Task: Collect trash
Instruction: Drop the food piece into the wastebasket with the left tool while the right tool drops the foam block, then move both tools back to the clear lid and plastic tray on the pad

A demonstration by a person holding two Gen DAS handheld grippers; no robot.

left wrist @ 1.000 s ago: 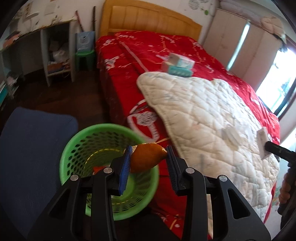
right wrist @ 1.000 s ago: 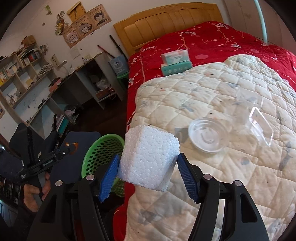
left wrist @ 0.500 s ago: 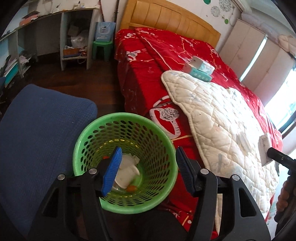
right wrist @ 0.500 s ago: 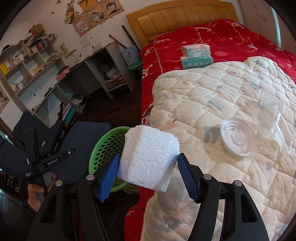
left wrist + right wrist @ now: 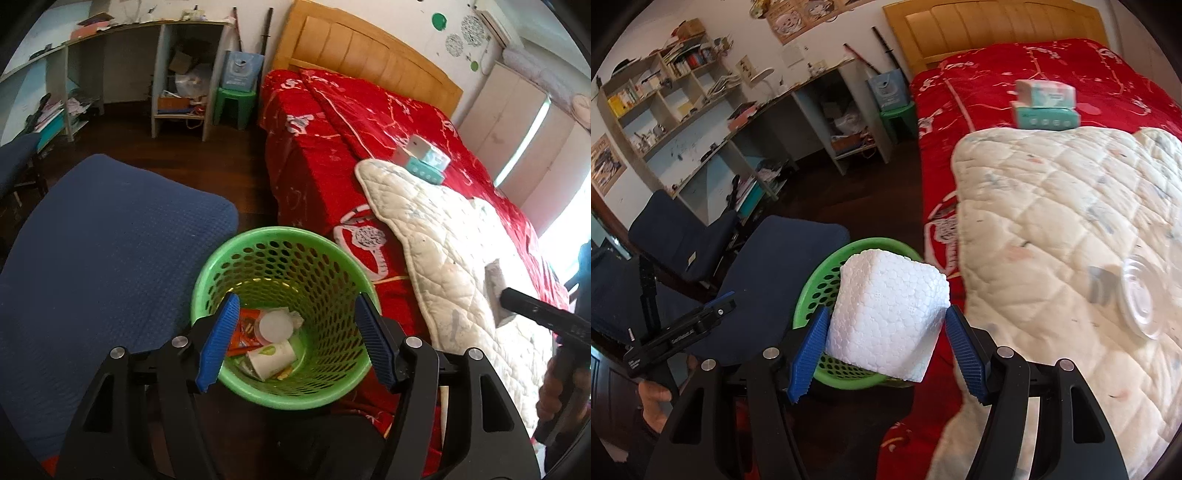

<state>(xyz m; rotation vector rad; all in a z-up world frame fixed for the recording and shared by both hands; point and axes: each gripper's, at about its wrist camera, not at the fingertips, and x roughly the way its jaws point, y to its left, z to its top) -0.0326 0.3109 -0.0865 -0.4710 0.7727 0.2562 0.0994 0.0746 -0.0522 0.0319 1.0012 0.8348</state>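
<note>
A green plastic basket (image 5: 284, 240) stands on the floor beside the bed; it also shows in the right wrist view (image 5: 820, 280). Inside lie a paper cup (image 5: 271, 358), a round white lid (image 5: 275, 325) and orange wrappers. My left gripper (image 5: 295, 338) is open and empty, right above the basket. My right gripper (image 5: 884, 350) is shut on a white foam block (image 5: 886, 314), held over the bed's edge, near the basket. A clear plastic lid (image 5: 1141, 302) lies on the white quilt (image 5: 1052, 221).
A blue chair seat (image 5: 103, 258) is left of the basket. The bed with red cover (image 5: 332, 122) is on the right, with stacked tissue packs (image 5: 1045, 105) on it. A desk and shelves (image 5: 720, 110) line the far wall. Dark wood floor lies between.
My left gripper opened and dropped the orange peel into the basket, then moved over it. My right gripper carried the foam block left, toward the basket.
</note>
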